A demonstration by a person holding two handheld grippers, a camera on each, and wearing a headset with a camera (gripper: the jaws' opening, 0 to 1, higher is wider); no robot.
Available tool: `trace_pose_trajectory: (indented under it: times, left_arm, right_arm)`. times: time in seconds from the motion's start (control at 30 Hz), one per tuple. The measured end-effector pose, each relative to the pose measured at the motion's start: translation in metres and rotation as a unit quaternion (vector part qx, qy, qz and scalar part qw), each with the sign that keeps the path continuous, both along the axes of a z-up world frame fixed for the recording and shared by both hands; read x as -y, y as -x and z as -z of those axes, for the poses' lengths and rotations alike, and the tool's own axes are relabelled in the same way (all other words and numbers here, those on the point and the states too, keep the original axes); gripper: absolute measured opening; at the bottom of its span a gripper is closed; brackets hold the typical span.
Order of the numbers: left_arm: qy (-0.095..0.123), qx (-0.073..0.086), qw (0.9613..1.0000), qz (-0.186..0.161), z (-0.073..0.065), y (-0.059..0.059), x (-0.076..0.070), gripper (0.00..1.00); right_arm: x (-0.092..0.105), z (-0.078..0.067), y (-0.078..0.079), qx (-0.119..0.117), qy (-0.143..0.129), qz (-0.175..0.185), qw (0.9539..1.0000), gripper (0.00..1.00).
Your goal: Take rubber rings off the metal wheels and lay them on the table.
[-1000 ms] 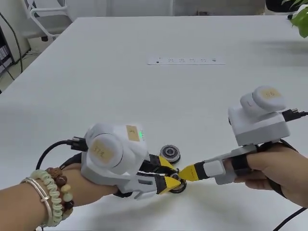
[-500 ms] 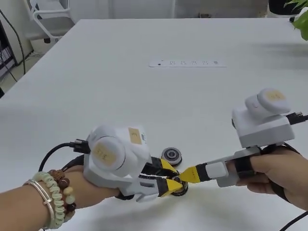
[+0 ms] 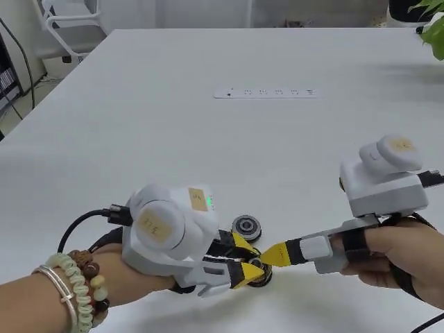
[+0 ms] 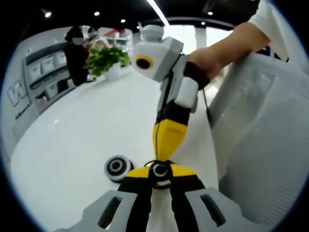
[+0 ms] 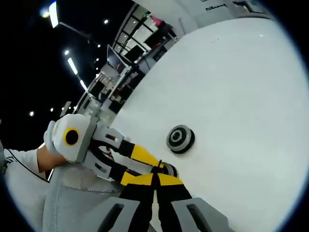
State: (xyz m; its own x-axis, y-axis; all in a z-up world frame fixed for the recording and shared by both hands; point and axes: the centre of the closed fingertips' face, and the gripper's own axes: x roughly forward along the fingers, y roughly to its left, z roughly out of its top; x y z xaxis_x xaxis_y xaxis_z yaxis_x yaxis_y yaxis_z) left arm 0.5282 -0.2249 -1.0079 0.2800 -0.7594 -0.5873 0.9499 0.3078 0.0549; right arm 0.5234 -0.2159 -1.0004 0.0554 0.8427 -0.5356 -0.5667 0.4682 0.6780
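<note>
A small metal wheel [image 4: 160,170] with a black rubber ring is clamped between the yellow jaws of my left gripper [image 3: 248,266], just above the white table [image 3: 208,152]. My right gripper [image 3: 266,257] comes in from the right with its jaws shut at the wheel's rim. In the left gripper view a thin black strand of the ring loops up to the tip of the right gripper [image 4: 165,155]. The right gripper [image 5: 153,180] has its tips pressed together beside the held wheel [image 5: 170,169]. A second wheel [image 3: 246,227] with its ring on lies flat on the table just behind.
A white power strip [image 3: 266,92] lies across the middle of the table. Green plant leaves [image 3: 433,28] hang over the far right corner, and a chair [image 3: 66,21] stands beyond the far left. My sleeve [image 4: 270,145] is close on the right in the left gripper view.
Both grippers have stayed joined at the held wheel. The right hand has drifted slightly right and down; the loose wheel has not moved.
</note>
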Motion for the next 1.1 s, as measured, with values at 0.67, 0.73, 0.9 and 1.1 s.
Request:
trace_pose_trajectory:
  times: [0.67, 0.73, 0.9, 1.1]
  left_arm:
    - [-0.001, -0.007, 0.9999, -0.016, -0.023, -0.009, -0.007, 0.23]
    - [0.006, 0.002, 0.9999, -0.015, -0.031, -0.011, -0.008, 0.24]
    - [0.014, 0.014, 0.9996, -0.019, -0.044, -0.013, -0.012, 0.32]
    - [0.044, 0.019, 0.9984, -0.030, -0.066, -0.014, -0.020, 0.37]
  right_arm:
    - [0.005, 0.000, -0.007, 0.005, 0.008, 0.014, 0.9999, 0.00]
    - [0.005, -0.002, -0.008, 0.004, 0.004, 0.016, 0.9999, 0.00]
    - [0.004, -0.008, -0.010, 0.009, -0.006, 0.019, 0.9998, 0.00]
    - [0.002, -0.016, -0.011, 0.014, -0.019, 0.023, 0.9995, 0.00]
